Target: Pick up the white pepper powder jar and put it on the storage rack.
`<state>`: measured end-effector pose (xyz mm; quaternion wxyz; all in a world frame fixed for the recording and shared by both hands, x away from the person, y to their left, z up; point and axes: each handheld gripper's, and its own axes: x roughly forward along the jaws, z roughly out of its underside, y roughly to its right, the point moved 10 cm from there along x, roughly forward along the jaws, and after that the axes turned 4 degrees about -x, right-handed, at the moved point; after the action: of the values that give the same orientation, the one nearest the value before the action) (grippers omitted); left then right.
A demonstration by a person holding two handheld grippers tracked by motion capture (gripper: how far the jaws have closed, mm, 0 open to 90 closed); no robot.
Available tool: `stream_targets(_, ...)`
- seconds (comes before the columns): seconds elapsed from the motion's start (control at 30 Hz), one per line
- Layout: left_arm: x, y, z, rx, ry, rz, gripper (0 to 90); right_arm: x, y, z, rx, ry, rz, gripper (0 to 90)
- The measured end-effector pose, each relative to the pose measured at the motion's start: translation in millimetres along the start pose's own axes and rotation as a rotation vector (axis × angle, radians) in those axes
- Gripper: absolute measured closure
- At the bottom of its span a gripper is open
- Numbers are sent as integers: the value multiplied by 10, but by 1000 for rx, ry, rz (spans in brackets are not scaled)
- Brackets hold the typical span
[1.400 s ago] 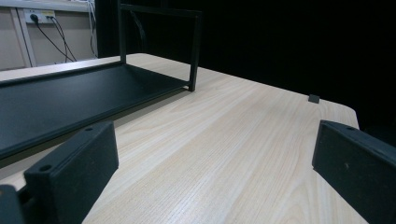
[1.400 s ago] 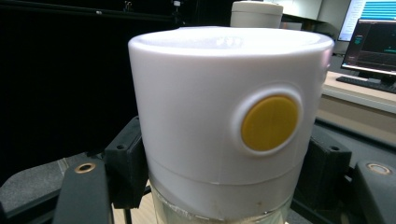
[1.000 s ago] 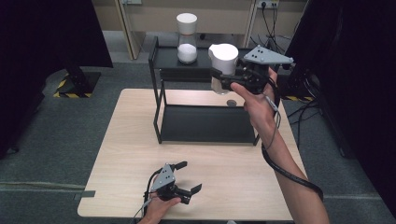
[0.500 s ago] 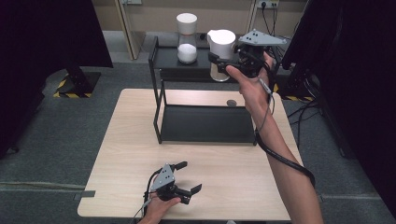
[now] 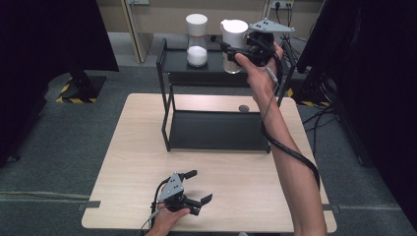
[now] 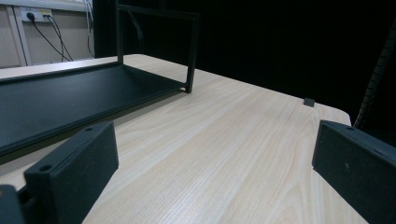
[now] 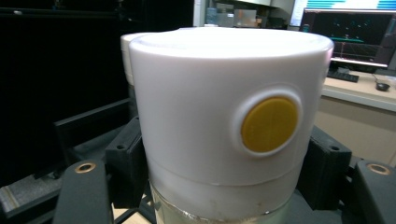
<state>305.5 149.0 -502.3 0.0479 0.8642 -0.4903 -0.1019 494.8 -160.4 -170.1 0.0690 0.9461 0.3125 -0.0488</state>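
Observation:
My right gripper [image 5: 231, 49] is shut on a white-lidded jar [image 5: 233, 44], upright over the top shelf of the black rack [image 5: 216, 77]. In the right gripper view the jar's white lid [image 7: 224, 107] with a round yellow button [image 7: 269, 124] looms close, black pads [image 7: 125, 163] pressing on both sides. A second white-lidded jar [image 5: 196, 42], part full of white powder, stands on the top shelf to the left. My left gripper [image 5: 199, 187] rests open on the wooden table [image 5: 133, 162] near its front edge, with nothing between its fingers [image 6: 74, 172].
The rack's lower shelf [image 6: 56, 102] lies on the table's far half. A small dark round object [image 5: 243, 108] sits on the table behind the rack. Black curtains stand at both sides. A cable coils around the right forearm [image 5: 290, 152].
The right hand carried the jar up and away, from in front of the rack to over its top shelf beside the other jar. The left gripper stayed put.

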Motion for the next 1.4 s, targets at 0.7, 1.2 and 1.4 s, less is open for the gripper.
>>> stream_targets(0.7, -8, 16, -8, 2, 6, 6, 0, 309, 106, 57, 25, -2, 45, 309)
stream_targets(1.2, -6, 30, -7, 4, 8, 10, 0, 430, 113, 126, 36, -9, 52, 309)
stream_targets(1.4, -5, 40, -5, 7, 7, 9, 0, 437, 113, 136, 42, -5, 57, 308)
